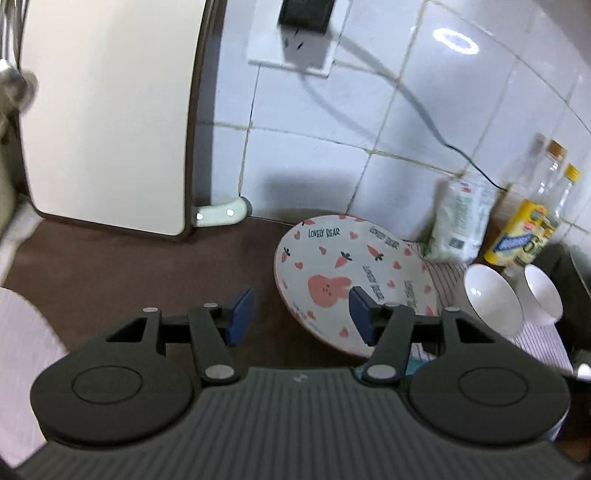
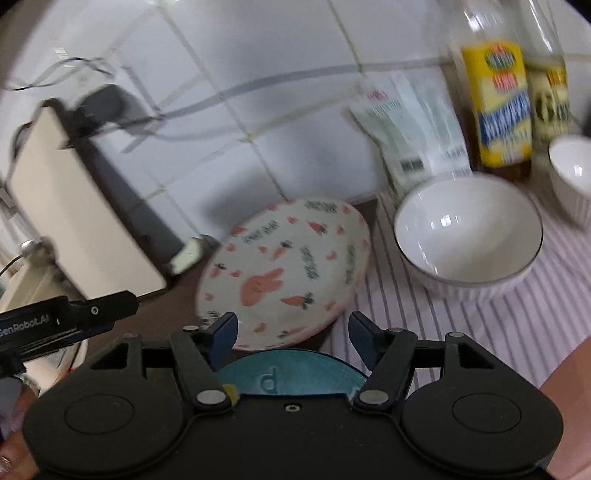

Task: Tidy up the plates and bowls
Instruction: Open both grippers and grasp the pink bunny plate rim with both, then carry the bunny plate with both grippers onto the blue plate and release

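Note:
A white plate printed with a pink rabbit, carrots and hearts lies tilted on the brown counter by the tiled wall. Its near edge rests over a teal dish. My left gripper is open just in front of the plate's left edge, with only counter between its blue pads. My right gripper is open too, above the teal dish and short of the rabbit plate. A white bowl stands on a striped cloth to the right, and a second white bowl sits behind it.
A cream board leans against the wall at left. A plug and cable hang above. A white bag and several bottles stand in the right corner. A pale striped shape fills the left edge.

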Demonstrator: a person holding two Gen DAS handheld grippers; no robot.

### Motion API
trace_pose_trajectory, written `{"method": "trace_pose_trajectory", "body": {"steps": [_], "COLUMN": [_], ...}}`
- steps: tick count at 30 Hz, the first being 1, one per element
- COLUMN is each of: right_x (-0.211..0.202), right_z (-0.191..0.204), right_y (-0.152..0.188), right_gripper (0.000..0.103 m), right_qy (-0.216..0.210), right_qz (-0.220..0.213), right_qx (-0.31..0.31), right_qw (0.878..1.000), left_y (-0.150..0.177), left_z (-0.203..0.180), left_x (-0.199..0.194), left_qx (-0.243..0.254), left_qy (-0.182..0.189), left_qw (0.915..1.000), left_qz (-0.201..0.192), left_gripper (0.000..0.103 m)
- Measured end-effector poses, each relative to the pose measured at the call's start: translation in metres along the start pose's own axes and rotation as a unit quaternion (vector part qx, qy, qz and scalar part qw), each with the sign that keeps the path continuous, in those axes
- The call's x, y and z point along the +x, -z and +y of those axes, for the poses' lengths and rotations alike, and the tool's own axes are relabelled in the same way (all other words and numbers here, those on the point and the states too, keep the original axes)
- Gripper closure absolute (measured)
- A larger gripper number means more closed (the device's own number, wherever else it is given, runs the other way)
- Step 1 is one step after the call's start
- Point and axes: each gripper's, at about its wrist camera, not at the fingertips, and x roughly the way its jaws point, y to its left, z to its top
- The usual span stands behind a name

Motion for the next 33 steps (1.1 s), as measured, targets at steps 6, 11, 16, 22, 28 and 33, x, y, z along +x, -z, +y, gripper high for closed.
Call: {"method": "trace_pose_trajectory", "body": {"steps": [6, 11, 16, 22, 28, 33], "right_x": [0.028, 0.046, 0.052, 0.062, 0.07, 0.07], "right_z": [-0.009, -0.016, -0.016, -0.019, -0.011, -0.015], "right_y": [0.002, -0.001, -0.003, -0.007, -0.007, -0.01], "right_gripper": [0.032, 0.032, 0.032, 0.048, 0.074, 0.076], "right_qy": [0.019, 0.002, -0.014, 0.005, 0.044, 0.04], "right_qz": [0.017, 0.015, 0.015, 0.034, 0.039, 0.042], "right_qx": [-0.003, 0.003, 0.013, 0.031, 0.002, -0.001], "right_qw": [1.0, 1.0, 1.0, 0.999, 0.998, 0.998], "left_y": [0.0, 0.0, 0.0, 0.002, 0.002, 0.001], "left_z": [0.017, 0.022, 0.025, 0.027, 0.036, 0.024], "left_x": [0.055, 0.082, 0.099, 0.103, 0.115, 0.111], "left_qx": [-0.012, -0.003, -0.008, -0.024, -0.081, -0.064], "left_qy": [0.003, 0.006, 0.018, 0.032, 0.064, 0.044], "left_qw": [0.9996, 0.9986, 0.9963, 0.9953, 0.9879, 0.9904], "left_qz": [0.027, 0.053, 0.084, 0.088, 0.116, 0.115], "left_gripper": [0.049, 0.055, 0.081, 0.09, 0.089, 0.089]}}
